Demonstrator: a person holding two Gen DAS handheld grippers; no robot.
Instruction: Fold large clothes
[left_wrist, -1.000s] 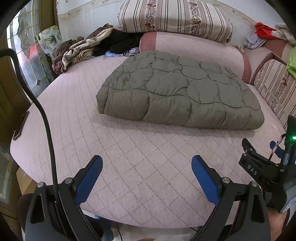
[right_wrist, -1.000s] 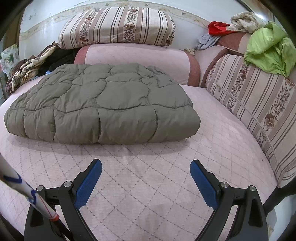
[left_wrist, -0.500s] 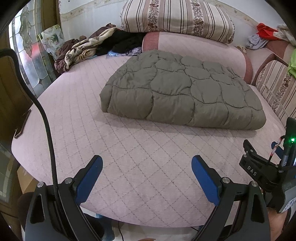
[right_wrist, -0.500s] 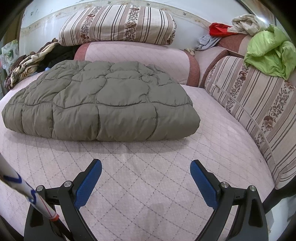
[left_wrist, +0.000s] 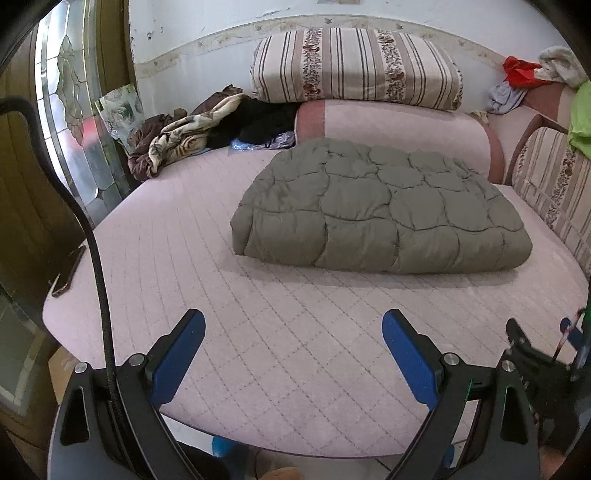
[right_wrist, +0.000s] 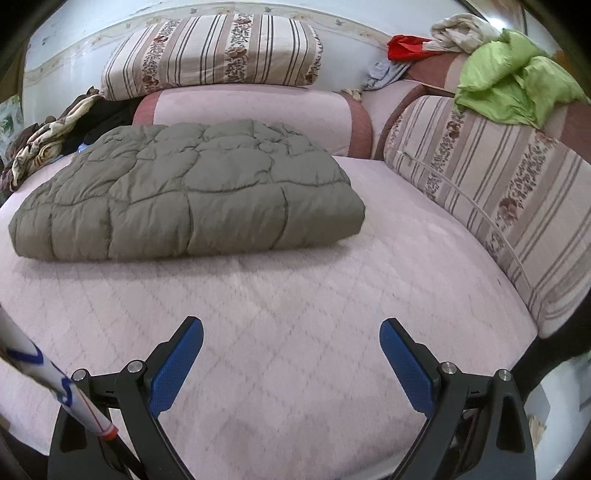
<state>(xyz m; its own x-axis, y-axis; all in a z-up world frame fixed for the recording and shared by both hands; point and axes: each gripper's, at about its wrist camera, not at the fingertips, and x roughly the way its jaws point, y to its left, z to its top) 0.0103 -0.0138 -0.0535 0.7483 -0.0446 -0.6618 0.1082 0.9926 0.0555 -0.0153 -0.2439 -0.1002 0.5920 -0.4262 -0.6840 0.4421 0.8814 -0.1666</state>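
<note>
A grey-green quilted padded garment (left_wrist: 380, 214) lies folded into a thick rectangle on the pink quilted bed (left_wrist: 258, 332). It also shows in the right wrist view (right_wrist: 184, 203), toward the far left of the bed (right_wrist: 295, 332). My left gripper (left_wrist: 293, 332) is open and empty, over the bed's near edge, well short of the garment. My right gripper (right_wrist: 291, 339) is open and empty, over the bed in front of the garment. The right gripper's body shows at the lower right of the left wrist view (left_wrist: 535, 369).
Striped pillows (left_wrist: 354, 66) and a pink bolster (left_wrist: 399, 133) line the back. A heap of loose clothes (left_wrist: 192, 129) sits at the far left. A striped cushion (right_wrist: 498, 192) with a green cloth (right_wrist: 517, 81) lines the right side. A glass door (left_wrist: 70, 110) stands left.
Both grippers have drawn back from the folded garment, so it looks smaller and farther. Both stay open and empty.
</note>
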